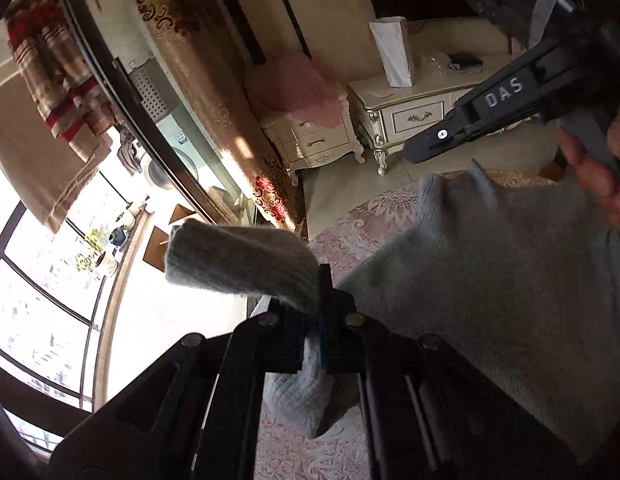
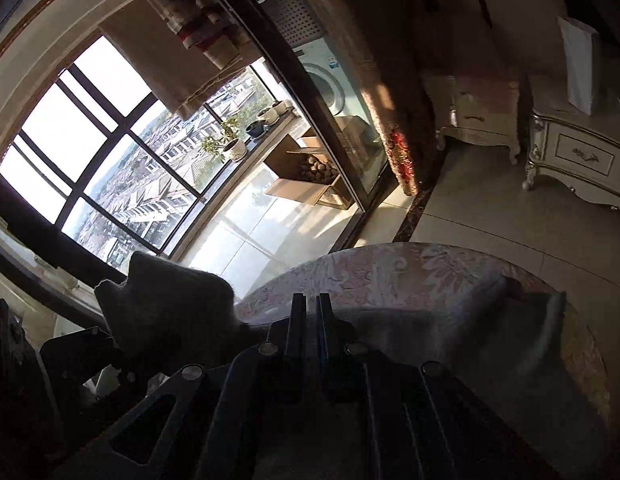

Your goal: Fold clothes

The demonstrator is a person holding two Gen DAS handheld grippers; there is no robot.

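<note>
A light grey knitted garment (image 1: 489,272) hangs lifted above a pink patterned cloth surface (image 1: 341,236). My left gripper (image 1: 323,312) is shut on one edge of it; a rolled end of the fabric (image 1: 230,256) sticks out past the fingers. My right gripper (image 1: 421,148) shows at the upper right of the left wrist view, apparently shut near another edge of the garment. In the right wrist view the right gripper (image 2: 311,308) has its jaws nearly together, with grey garment (image 2: 429,332) draped beside and under them; a grip on it cannot be confirmed. The left gripper's held end (image 2: 166,300) shows at the left.
Cream bedside cabinets (image 1: 313,140) (image 1: 405,116) stand on a tiled floor (image 2: 489,232), one with a pink cloth (image 1: 294,84), one with a white bag (image 1: 391,52). A patterned curtain (image 1: 198,80), a glass door and a sunlit balcony with boxes (image 2: 310,176) and plants lie to the left.
</note>
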